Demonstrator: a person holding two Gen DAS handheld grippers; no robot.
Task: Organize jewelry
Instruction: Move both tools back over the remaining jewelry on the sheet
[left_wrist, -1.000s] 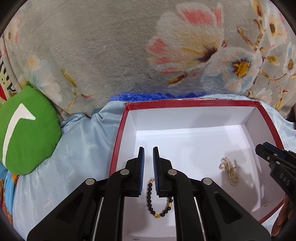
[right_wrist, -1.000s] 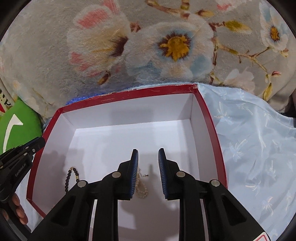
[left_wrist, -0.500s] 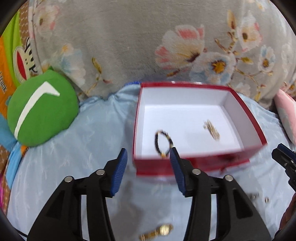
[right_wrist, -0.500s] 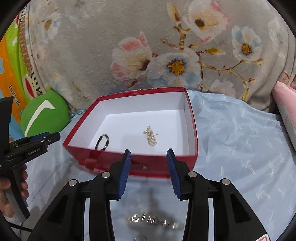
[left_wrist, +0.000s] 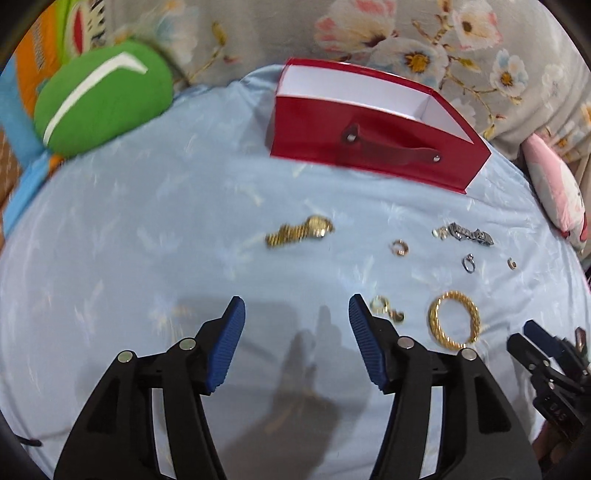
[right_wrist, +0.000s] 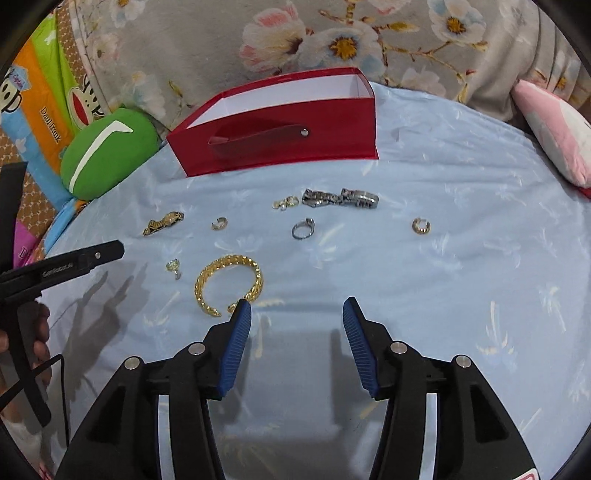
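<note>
The left gripper (left_wrist: 296, 314) is being held over the pale blue cloth (left_wrist: 147, 240) with its jaws opening; nothing is being gripped between them, and only bare cloth and shadow are being framed there; its right finger (left_wrist: 364, 325) is being seen just beside a small gold earring (left_wrist: 386, 308), though contact cannot be told. The right gripper (right_wrist: 297, 315) is likewise being opened, released and empty; its left finger (right_wrist: 240, 321) is being overlapped in view with one open end of the gold bangle (right_wrist: 229, 286), and whether it is touching cannot be told.

The remaining jewelry is being left spread on the cloth in front of the red box (right_wrist: 277, 136): a gold watch (left_wrist: 299, 230), a silver watch (right_wrist: 340, 198), a silver ring (right_wrist: 303, 229), a ribbed gold hoop (right_wrist: 421, 226), a small silver hoop (right_wrist: 219, 223) and a gold charm (right_wrist: 285, 202); the box is being seen from its front wall, so its floor and any contents are being hidden; the left view is being blurred, and the small pieces there are hard to make out; a green cushion (left_wrist: 99, 99) is being cut off partly at the left edge.
</note>
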